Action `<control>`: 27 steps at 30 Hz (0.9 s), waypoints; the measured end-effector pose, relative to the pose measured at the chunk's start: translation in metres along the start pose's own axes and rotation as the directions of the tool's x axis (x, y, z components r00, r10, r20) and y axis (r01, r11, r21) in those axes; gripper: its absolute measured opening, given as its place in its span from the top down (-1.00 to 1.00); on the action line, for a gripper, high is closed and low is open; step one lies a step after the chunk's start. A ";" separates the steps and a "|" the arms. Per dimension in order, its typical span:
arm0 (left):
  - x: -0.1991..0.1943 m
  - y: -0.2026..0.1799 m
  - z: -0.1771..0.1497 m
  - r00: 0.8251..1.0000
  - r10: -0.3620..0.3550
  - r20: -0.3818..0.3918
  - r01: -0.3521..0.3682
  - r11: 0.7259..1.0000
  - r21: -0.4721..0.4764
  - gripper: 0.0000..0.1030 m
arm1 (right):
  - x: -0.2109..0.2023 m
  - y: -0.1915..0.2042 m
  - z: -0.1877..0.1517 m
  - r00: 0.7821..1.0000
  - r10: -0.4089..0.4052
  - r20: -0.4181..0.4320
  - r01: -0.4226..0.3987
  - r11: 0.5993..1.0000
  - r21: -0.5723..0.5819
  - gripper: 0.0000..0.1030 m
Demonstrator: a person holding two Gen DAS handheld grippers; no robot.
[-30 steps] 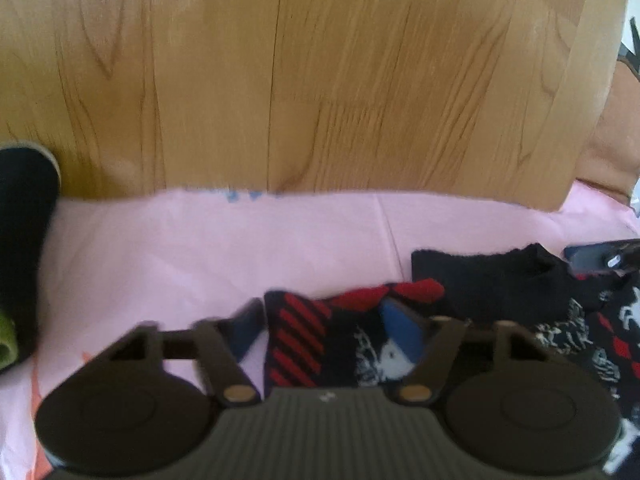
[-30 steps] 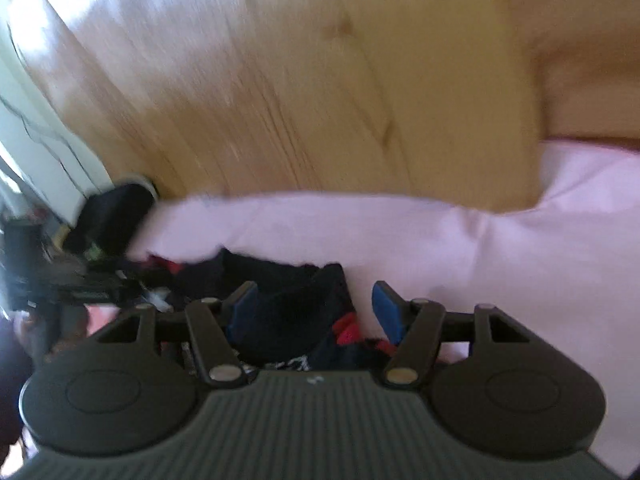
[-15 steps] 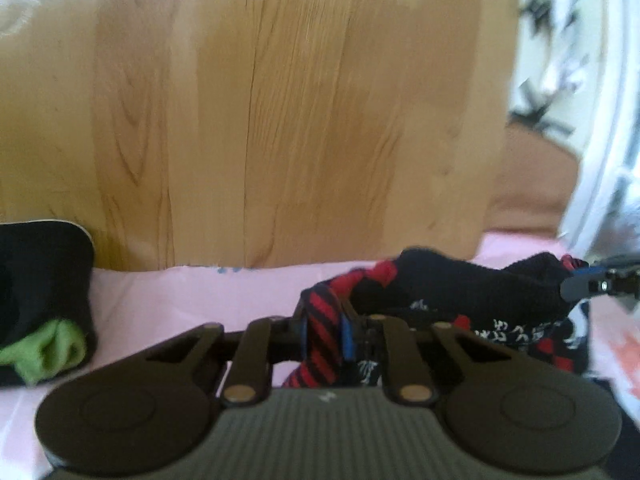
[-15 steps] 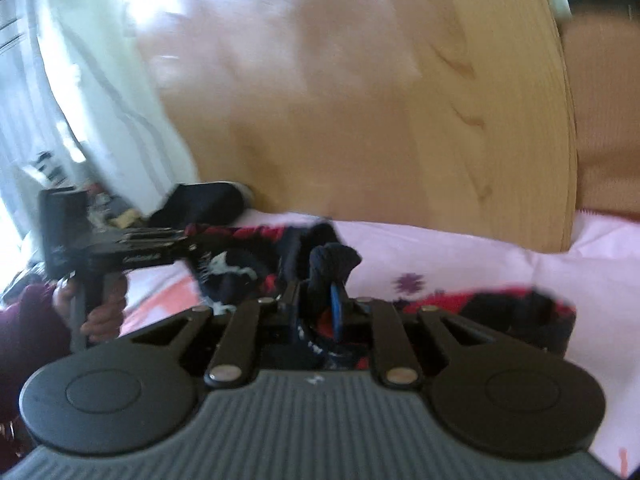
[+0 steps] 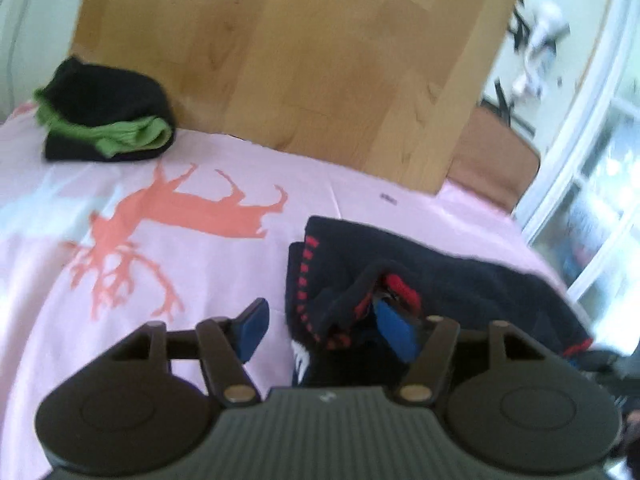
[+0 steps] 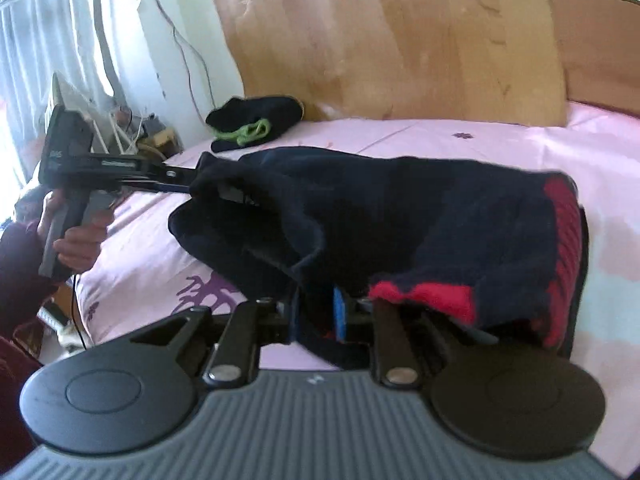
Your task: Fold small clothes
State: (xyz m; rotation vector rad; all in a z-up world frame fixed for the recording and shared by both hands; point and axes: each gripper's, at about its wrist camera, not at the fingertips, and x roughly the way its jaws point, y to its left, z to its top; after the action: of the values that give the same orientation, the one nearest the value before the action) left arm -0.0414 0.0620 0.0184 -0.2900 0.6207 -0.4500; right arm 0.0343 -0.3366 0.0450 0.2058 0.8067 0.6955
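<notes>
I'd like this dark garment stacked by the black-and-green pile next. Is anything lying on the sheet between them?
Nothing visible. Between the garment and the pile there is only the pink sheet with its flat orange deer print. The left wrist view shows that whole stretch.

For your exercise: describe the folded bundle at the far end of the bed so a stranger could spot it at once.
Start at the wooden headboard and drop to the pink sheet at its foot. The bundle lies there at the headboard's left end. It is black with a bright green band; the garment near the grippers shows red instead.
</notes>
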 end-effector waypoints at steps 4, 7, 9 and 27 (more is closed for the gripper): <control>-0.010 0.011 0.011 0.999 -0.025 0.031 0.027 0.995 -0.091 -0.60 | -0.021 -0.001 0.002 0.998 0.037 0.042 -0.039 0.997 0.069 0.32; -0.003 0.011 0.017 0.999 -0.037 0.026 0.039 0.992 -0.116 -0.60 | -0.036 0.002 0.007 0.992 0.059 0.115 -0.071 0.992 0.102 0.26; 0.008 0.008 0.019 0.999 -0.035 0.007 0.036 0.992 -0.124 -0.59 | -0.045 0.004 0.011 0.980 0.081 0.181 -0.105 0.986 0.127 0.26; -0.014 -0.030 0.018 0.997 0.069 0.034 -0.072 0.993 0.096 0.27 | -0.072 -0.029 -0.020 0.941 -0.083 0.327 -0.071 0.899 0.432 -0.17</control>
State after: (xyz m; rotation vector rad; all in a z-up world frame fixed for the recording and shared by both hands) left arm -0.0498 0.0452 0.0506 -0.1817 0.5754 -0.4057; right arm -0.0012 -0.4071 0.0613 0.7161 0.6201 0.4431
